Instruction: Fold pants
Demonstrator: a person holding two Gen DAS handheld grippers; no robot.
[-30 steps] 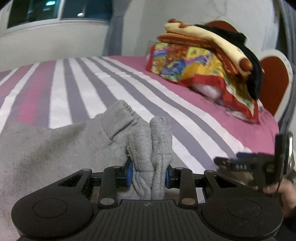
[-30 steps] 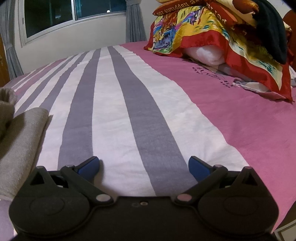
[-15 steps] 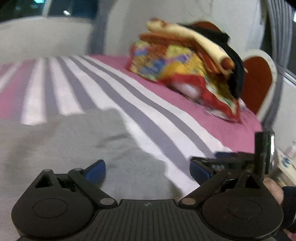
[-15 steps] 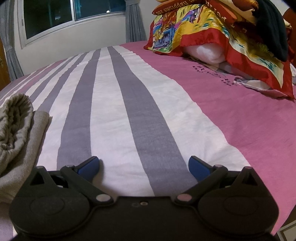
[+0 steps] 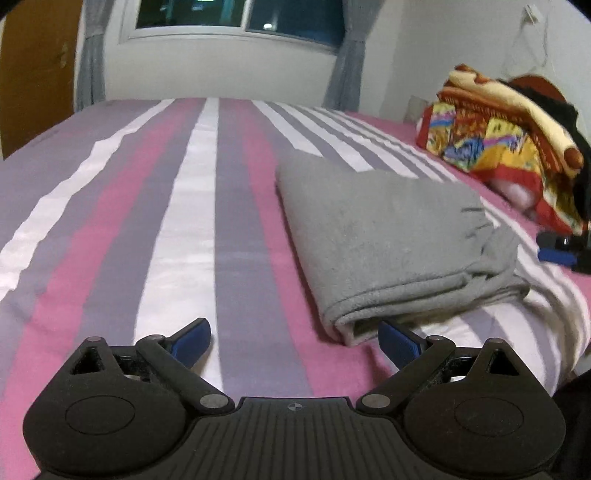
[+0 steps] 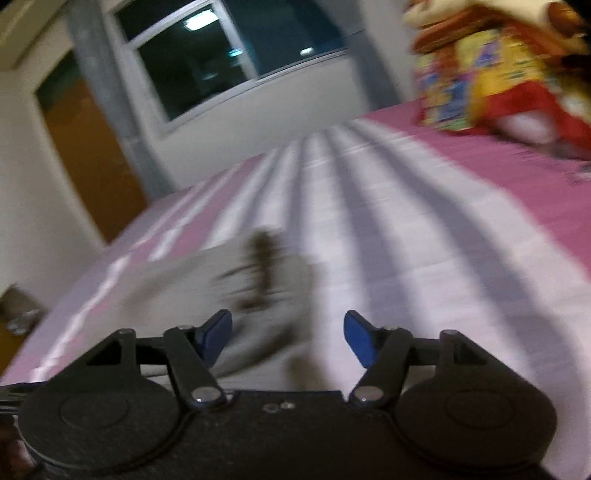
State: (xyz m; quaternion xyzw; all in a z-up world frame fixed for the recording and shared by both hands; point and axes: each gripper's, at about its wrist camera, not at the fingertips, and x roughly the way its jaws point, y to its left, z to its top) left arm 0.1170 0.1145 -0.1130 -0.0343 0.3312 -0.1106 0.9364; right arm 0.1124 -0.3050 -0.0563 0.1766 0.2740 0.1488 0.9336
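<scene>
The grey pants [image 5: 384, 240] lie folded into a thick rectangle on the striped bed [image 5: 184, 221]. My left gripper [image 5: 295, 341] is open and empty, just in front of the fold's near corner, its right pad [image 5: 399, 341] close to the cloth edge. In the blurred right wrist view the pants [image 6: 258, 280] show as a grey patch just ahead and to the left of my right gripper [image 6: 288, 332], which is open and empty. The right gripper's tip [image 5: 557, 251] also shows at the right edge of the left wrist view, beyond the pants.
A pile of colourful pillows and blankets [image 5: 509, 147] sits at the bed's head on the right, also in the right wrist view [image 6: 498, 66]. A window [image 5: 236, 18] and curtains are on the far wall. A wooden door [image 5: 33, 74] stands at the left.
My left gripper has let go of the pants' bunched waistband, opened and pulled back and left. The pants now lie flat and folded. My right gripper has swung left and tilted.
</scene>
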